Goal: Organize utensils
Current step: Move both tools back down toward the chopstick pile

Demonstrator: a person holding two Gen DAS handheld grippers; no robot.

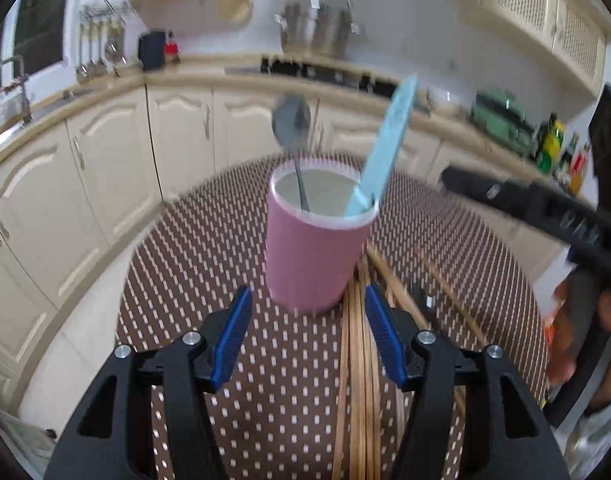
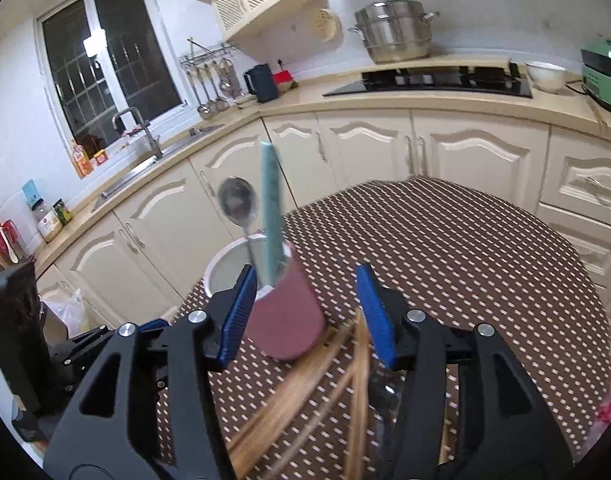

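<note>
A pink cup (image 1: 313,256) stands on the brown dotted tablecloth (image 1: 209,264). A metal spoon (image 1: 292,124) and a light blue utensil (image 1: 389,144) stand in it. Several wooden chopsticks (image 1: 359,360) lie on the cloth in front of the cup. My left gripper (image 1: 307,296) is open just short of the cup, and the chopsticks run beside its right finger. In the right wrist view the cup (image 2: 285,320) sits ahead, close to the left finger of my open right gripper (image 2: 305,276). Its chopsticks (image 2: 305,384) fan out below the jaws. Neither gripper holds anything.
The round table's (image 2: 465,260) far edge faces cream cabinets (image 2: 385,152). A white bin (image 2: 229,264) stands by the table's left edge. On the counter are a hob (image 2: 433,80), a steel steamer pot (image 2: 393,32) and a sink (image 2: 145,160). A person's hand (image 1: 565,320) shows at the right.
</note>
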